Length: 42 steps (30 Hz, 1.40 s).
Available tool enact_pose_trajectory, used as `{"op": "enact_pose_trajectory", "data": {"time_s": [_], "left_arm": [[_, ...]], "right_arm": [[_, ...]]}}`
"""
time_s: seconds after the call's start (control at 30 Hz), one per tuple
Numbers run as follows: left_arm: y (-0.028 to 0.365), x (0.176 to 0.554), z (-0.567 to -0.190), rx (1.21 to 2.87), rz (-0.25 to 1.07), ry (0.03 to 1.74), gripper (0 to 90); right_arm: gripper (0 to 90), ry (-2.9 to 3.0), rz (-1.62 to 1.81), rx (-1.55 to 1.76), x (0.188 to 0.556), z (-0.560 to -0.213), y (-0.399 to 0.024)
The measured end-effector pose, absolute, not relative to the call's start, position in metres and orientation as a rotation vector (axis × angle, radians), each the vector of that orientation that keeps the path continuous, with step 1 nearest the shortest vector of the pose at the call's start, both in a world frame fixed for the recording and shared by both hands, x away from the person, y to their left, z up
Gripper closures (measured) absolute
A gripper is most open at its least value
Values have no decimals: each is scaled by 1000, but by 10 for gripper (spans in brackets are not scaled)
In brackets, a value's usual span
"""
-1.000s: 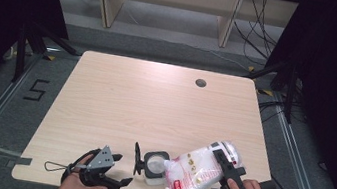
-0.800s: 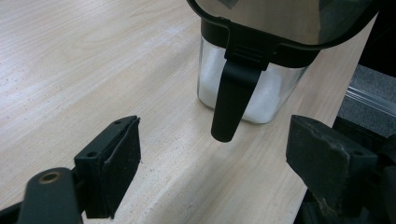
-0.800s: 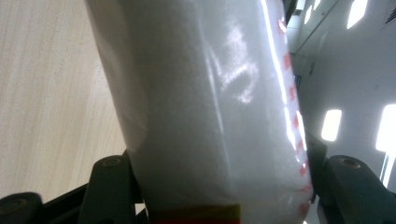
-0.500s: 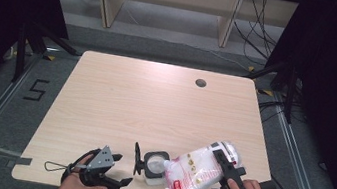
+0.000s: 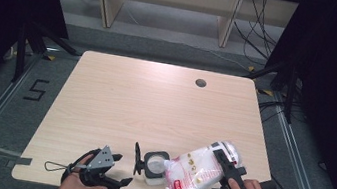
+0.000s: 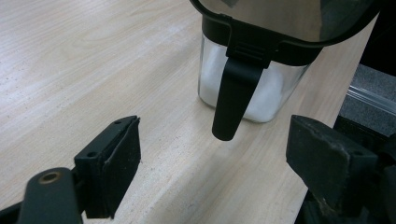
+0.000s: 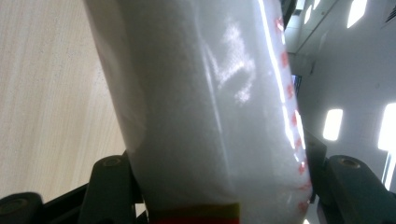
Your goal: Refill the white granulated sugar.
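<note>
A clear square jar (image 5: 155, 166) with white powder inside stands near the table's front edge, its black hinged lid (image 5: 137, 158) swung up on its left. My right gripper (image 5: 225, 162) is shut on a plastic bag of white powder (image 5: 195, 172), which lies tilted with its lower end at the jar's mouth. In the right gripper view the bag (image 7: 210, 107) bulges between both jaws of the right gripper (image 7: 224, 186). My left gripper (image 5: 123, 169) rests open and empty just left of the jar. In the left gripper view the jar (image 6: 247, 88) and its hanging latch (image 6: 231, 98) stand ahead of the left gripper (image 6: 219, 163).
The light wooden table (image 5: 155, 102) has a round cable hole (image 5: 201, 83) at its far right. The jar and both hands sit close to the front edge. Shelf legs and cables lie on the floor beyond the table.
</note>
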<state>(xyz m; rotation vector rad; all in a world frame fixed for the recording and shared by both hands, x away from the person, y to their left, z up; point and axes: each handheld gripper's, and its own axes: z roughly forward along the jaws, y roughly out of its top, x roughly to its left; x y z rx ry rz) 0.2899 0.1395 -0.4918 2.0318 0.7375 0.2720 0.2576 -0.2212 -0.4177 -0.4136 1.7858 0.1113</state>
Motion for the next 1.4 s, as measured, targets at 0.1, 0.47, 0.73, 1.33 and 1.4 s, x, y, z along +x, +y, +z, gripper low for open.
{"op": "enact_pose_trajectory", "data": {"time_s": [0.1, 0.47, 0.73, 1.33, 1.4], "left_arm": [[139, 290, -493, 2024, 268, 744, 174], [140, 290, -492, 2031, 267, 742, 174], [141, 291, -491, 2059, 279, 726, 174], [141, 290, -491, 2046, 281, 736, 174], [141, 291, -491, 2063, 286, 729, 174]], "right_arm": [[431, 1788, 111, -405, 258, -419, -221], [431, 1797, 109, -410, 257, -419, -219], [431, 1786, 115, -415, 258, -418, -221], [432, 1795, 125, -404, 258, -421, -220], [432, 1796, 129, -402, 258, -421, -220]]}}
